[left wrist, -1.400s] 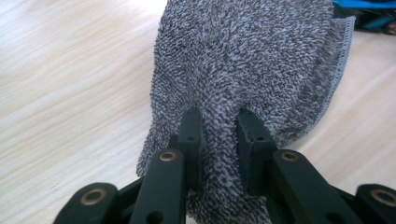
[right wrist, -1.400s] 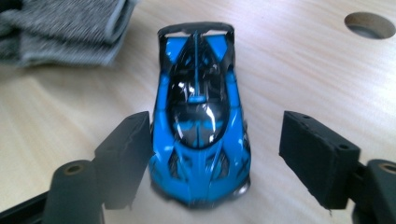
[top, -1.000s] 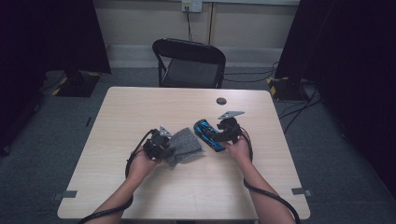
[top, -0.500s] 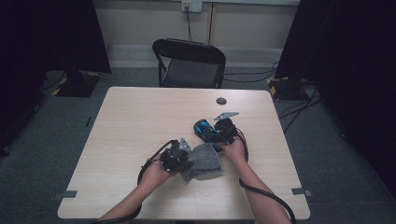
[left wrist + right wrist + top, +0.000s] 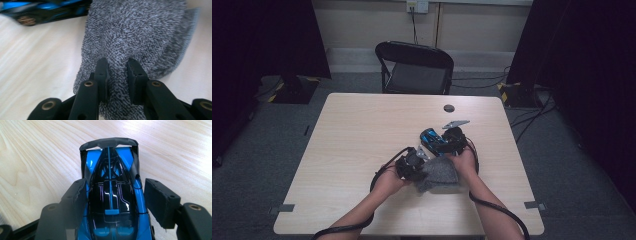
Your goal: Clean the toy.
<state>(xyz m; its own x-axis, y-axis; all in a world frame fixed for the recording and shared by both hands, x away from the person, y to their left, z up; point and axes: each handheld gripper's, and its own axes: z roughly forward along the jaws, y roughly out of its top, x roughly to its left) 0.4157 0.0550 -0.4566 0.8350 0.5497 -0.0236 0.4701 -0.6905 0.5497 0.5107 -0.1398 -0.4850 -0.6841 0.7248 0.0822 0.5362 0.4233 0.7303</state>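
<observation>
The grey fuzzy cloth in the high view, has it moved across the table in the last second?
Yes. The grey fuzzy cloth, pinched in the left gripper, has slid rightward and toward the near edge of the light wooden table.

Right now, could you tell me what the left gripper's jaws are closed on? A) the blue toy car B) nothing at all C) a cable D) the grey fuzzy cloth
D: in the left gripper view, the left gripper pinches a fold of the grey fuzzy cloth between its two black jaws.
</observation>
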